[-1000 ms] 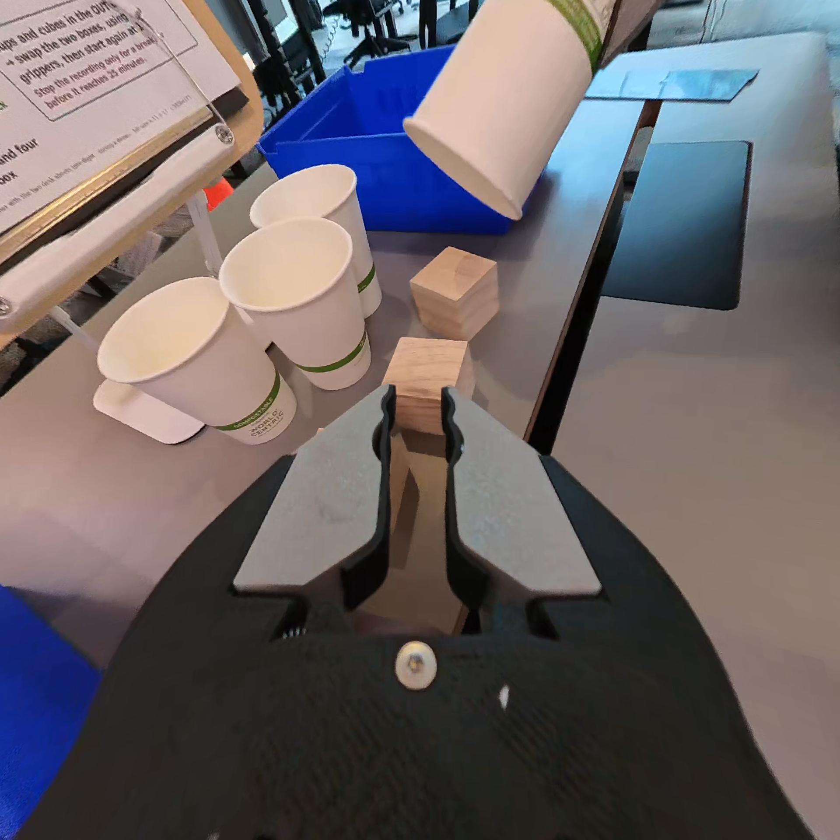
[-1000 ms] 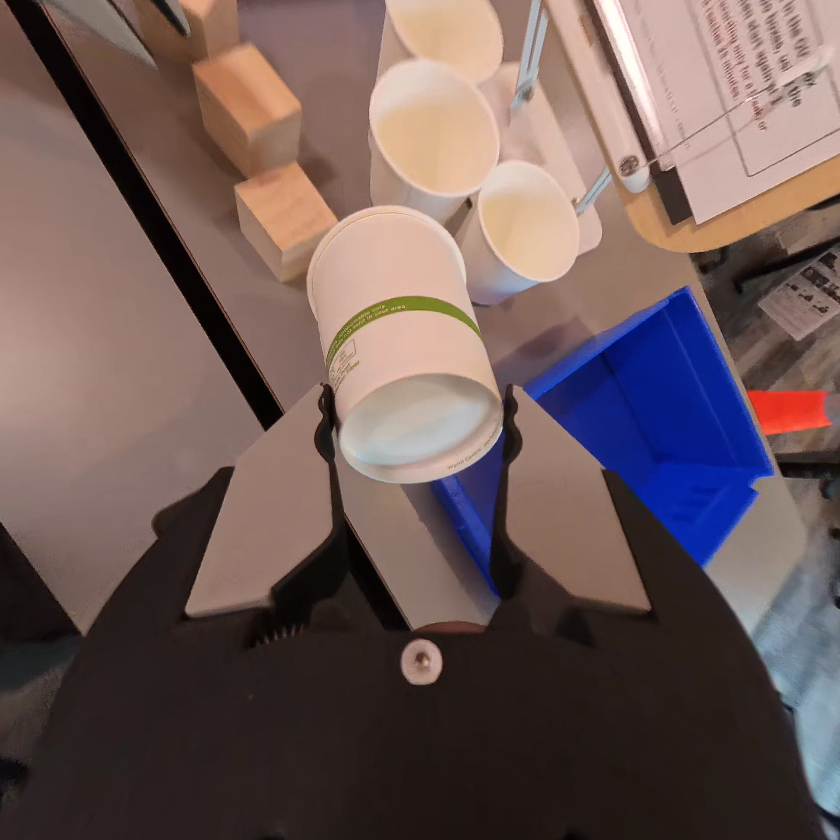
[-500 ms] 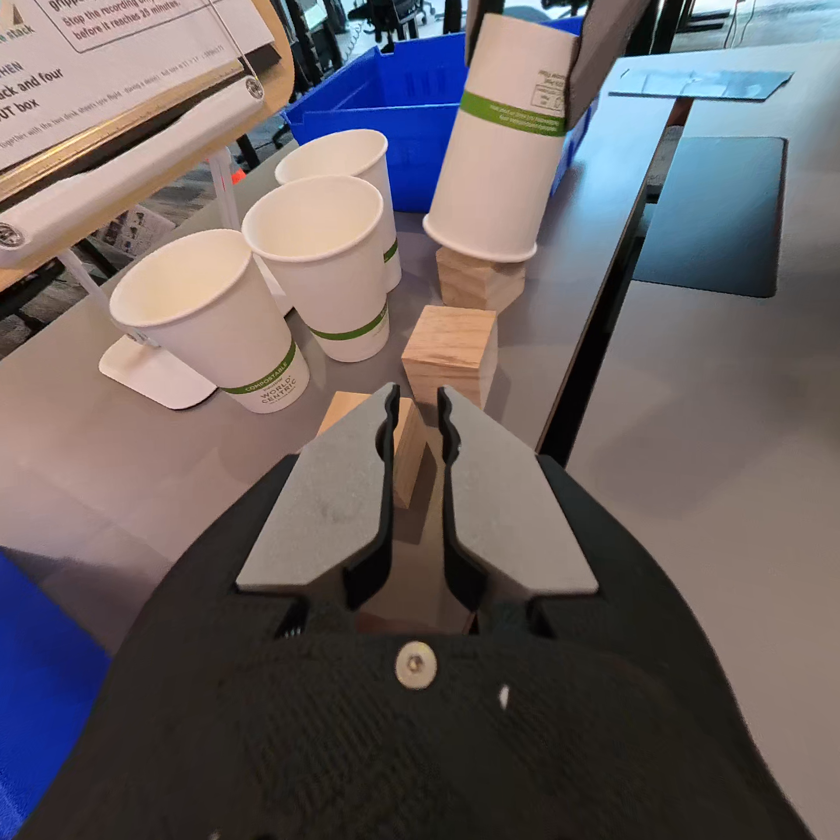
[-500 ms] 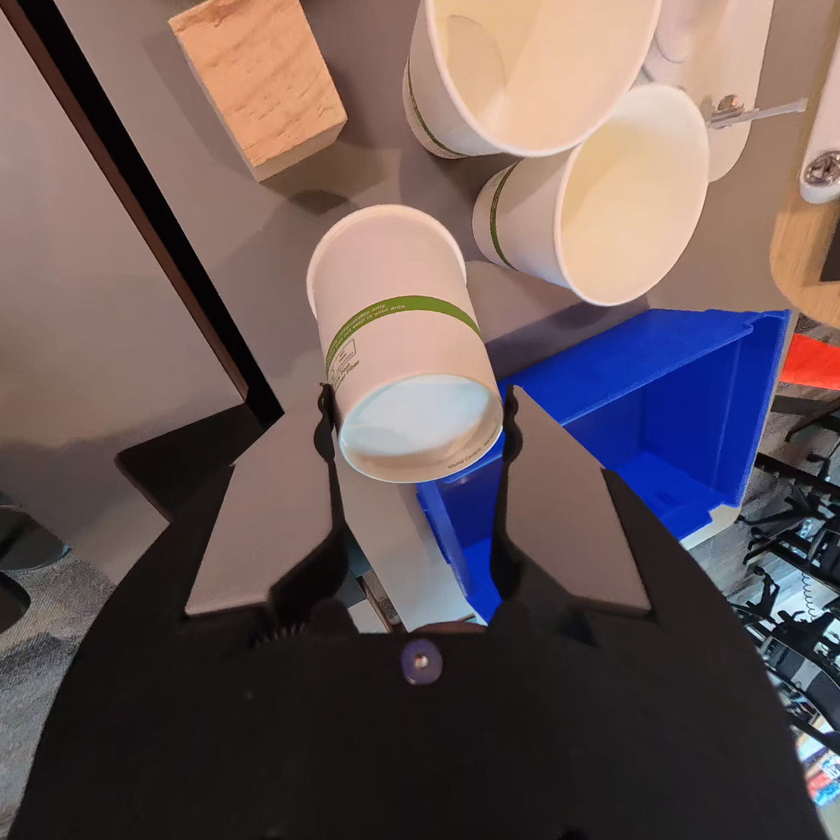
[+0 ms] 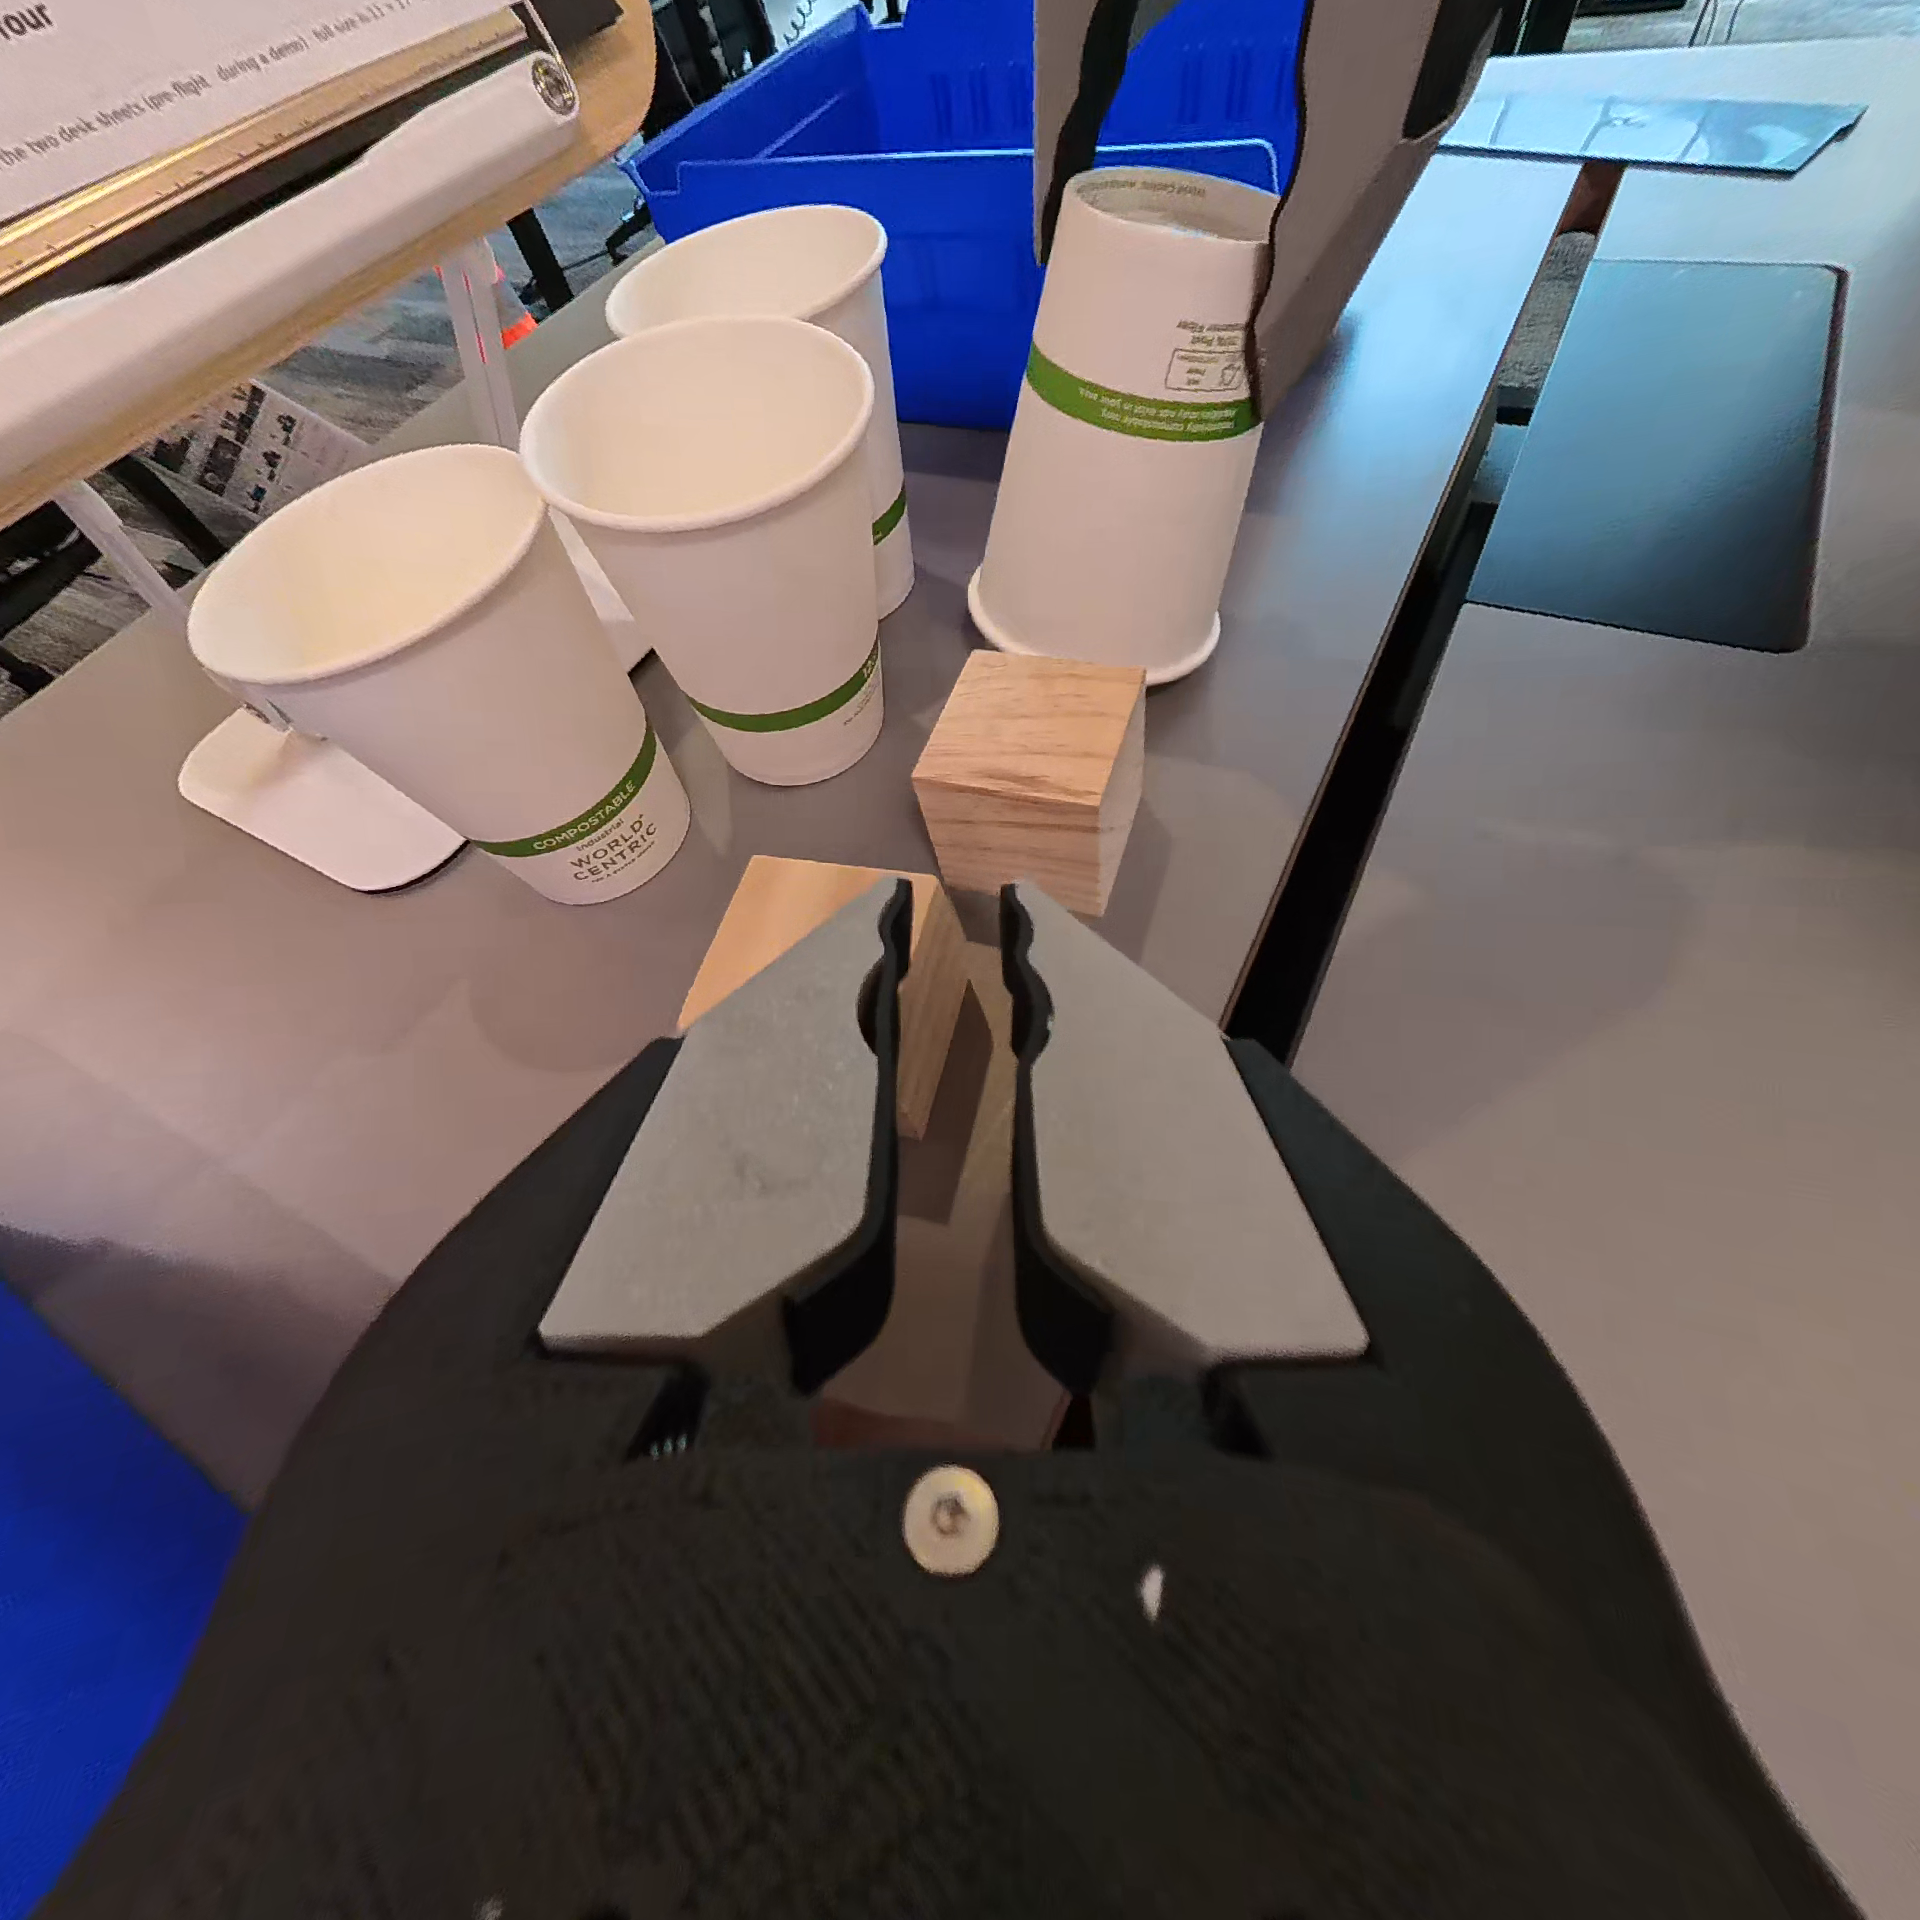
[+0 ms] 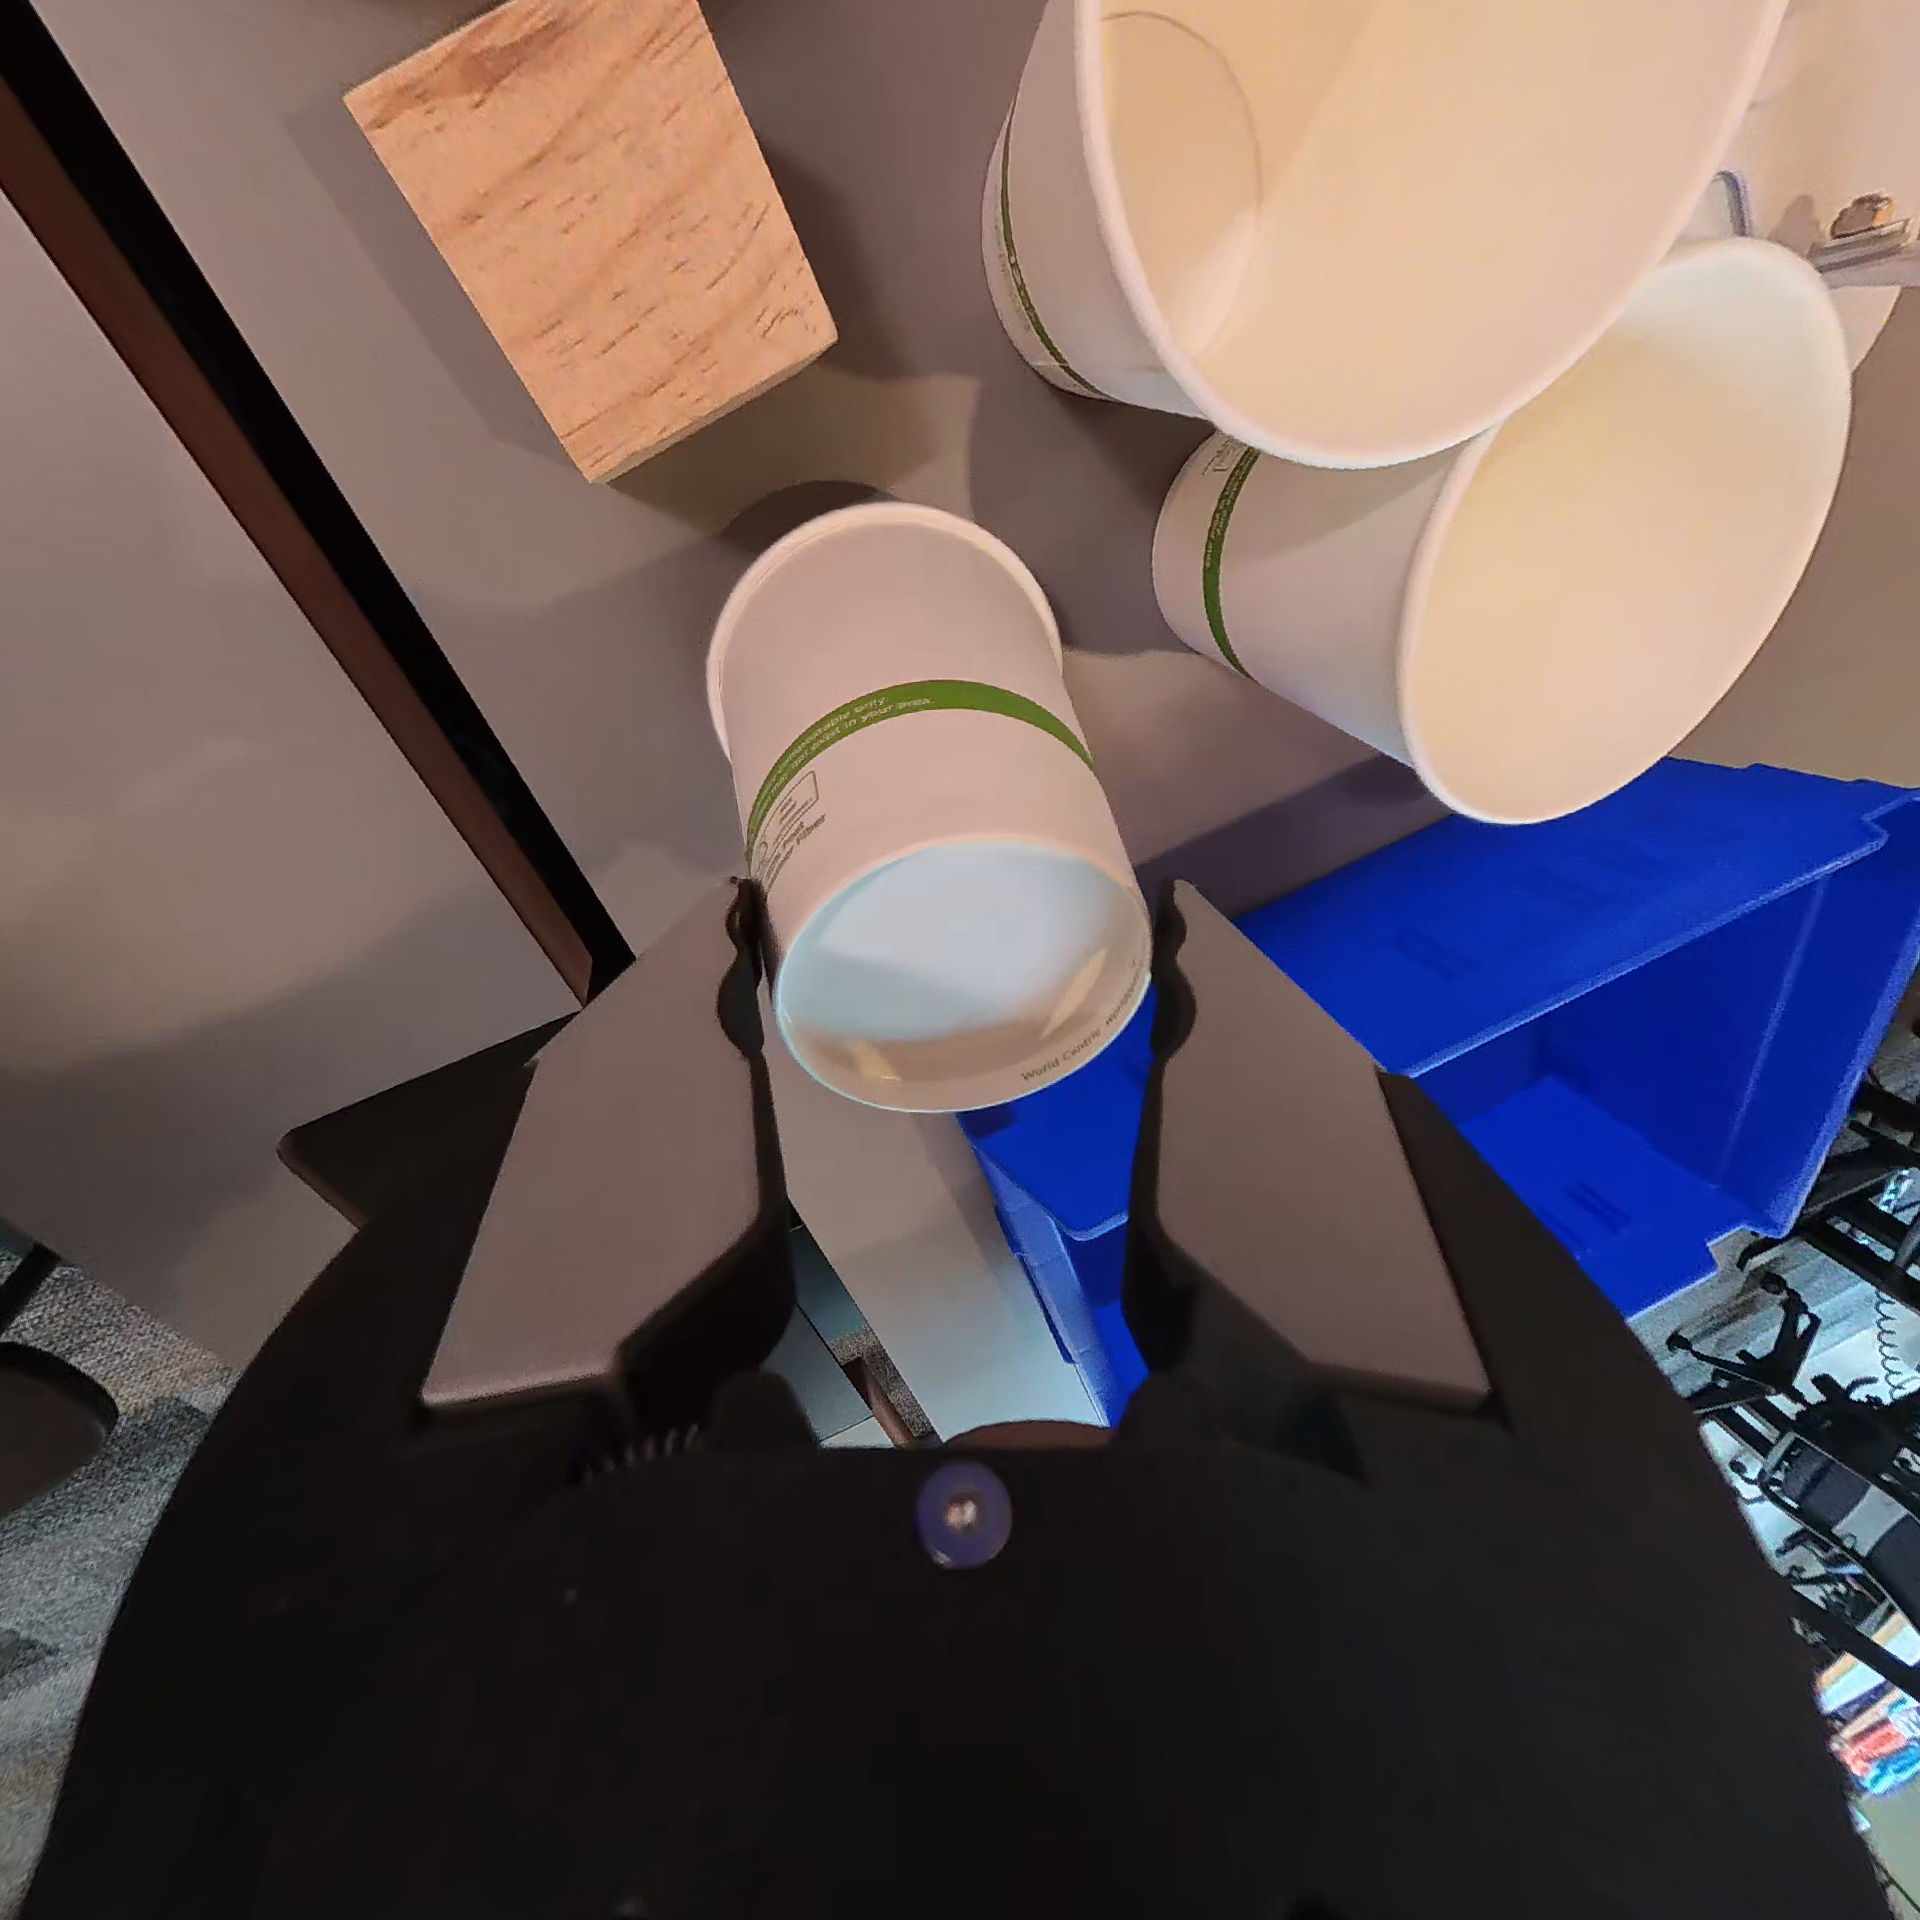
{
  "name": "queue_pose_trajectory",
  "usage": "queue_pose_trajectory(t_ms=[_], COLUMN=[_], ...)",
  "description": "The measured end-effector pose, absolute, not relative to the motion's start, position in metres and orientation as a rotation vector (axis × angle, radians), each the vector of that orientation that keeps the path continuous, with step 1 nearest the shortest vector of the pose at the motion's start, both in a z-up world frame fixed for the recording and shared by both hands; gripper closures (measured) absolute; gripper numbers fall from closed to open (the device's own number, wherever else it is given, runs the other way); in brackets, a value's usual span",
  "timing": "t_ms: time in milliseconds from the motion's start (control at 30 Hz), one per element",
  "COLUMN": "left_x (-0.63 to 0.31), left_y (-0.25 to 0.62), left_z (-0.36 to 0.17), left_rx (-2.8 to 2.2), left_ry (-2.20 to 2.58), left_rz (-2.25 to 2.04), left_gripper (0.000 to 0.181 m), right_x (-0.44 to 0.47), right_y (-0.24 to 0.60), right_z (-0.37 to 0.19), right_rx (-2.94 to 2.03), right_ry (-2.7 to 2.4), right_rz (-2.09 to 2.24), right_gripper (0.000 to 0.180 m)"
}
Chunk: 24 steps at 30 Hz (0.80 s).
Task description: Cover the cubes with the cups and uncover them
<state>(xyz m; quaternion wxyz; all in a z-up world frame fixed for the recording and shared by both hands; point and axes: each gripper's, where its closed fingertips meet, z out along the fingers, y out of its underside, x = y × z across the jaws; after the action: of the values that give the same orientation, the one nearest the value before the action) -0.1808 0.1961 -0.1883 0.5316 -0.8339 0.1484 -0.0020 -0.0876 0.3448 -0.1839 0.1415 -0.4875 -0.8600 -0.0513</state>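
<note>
A white paper cup (image 5: 1122, 499) with a green band stands upside down on the grey table (image 5: 260, 1039), and the cube it came down over is hidden. My right gripper (image 6: 961, 899) sits around its base (image 6: 956, 987), jaws slightly apart, with a thin gap at the right finger (image 6: 1247, 1143). It also shows in the left wrist view, where one finger (image 5: 1351, 208) is clear. One wooden cube (image 5: 1029, 769) stands bare beside the cup and also shows in the right wrist view (image 6: 592, 229). My left gripper (image 5: 951, 914) is shut and empty, hovering over another cube (image 5: 790, 925).
Three upright cups (image 5: 447, 665) (image 5: 727, 540) (image 5: 769, 270) stand left of the cubes. A blue bin (image 5: 935, 208) is behind them. A document stand (image 5: 301, 810) is at the left. A dark seam (image 5: 1351, 727) separates a second desk (image 5: 1610, 935) on the right. Across from one pair of fingers to the other is roughly 20 centimeters. To the wooden cube (image 5: 1029, 769): left tips about 6 centimeters, right tips about 12 centimeters. My right wrist view (image 6: 512, 84) looks at it from another angle.
My right gripper turned the cup upside down and lowered it over the far cube until its rim met the table. Its jaws have eased apart a little. My left gripper drew back slightly.
</note>
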Motion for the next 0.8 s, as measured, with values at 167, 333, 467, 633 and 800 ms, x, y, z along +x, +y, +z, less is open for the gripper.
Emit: queue_pose_trajectory(t_ms=[167, 333, 467, 633, 800], left_x=[-0.181, -0.18, -0.181, -0.18, -0.179], left_y=[0.197, 0.196, 0.196, 0.196, 0.196], left_z=[-0.19, -0.191, -0.19, -0.189, -0.188], left_rx=[-1.992, -1.995, -1.991, -1.987, -1.982], left_ry=[0.352, 0.353, 0.341, 0.346, 0.346], left_rz=[-0.009, -0.023, -0.03, -0.028, -0.022], left_gripper=[0.166, 0.166, 0.166, 0.166, 0.166], right_x=[-0.086, -0.088, -0.095, -0.107, -0.114], right_y=[0.348, 0.35, 0.348, 0.338, 0.323], right_z=[-0.182, -0.177, -0.16, -0.122, -0.086], right_rx=[-1.434, -1.45, -1.417, -1.364, -1.319], right_ry=[-2.455, -2.422, -2.361, -2.185, -1.931], right_rz=[-0.125, -0.087, -0.039, 0.164, 0.386], right_gripper=[0.105, 0.103, 0.104, 0.108, 0.114])
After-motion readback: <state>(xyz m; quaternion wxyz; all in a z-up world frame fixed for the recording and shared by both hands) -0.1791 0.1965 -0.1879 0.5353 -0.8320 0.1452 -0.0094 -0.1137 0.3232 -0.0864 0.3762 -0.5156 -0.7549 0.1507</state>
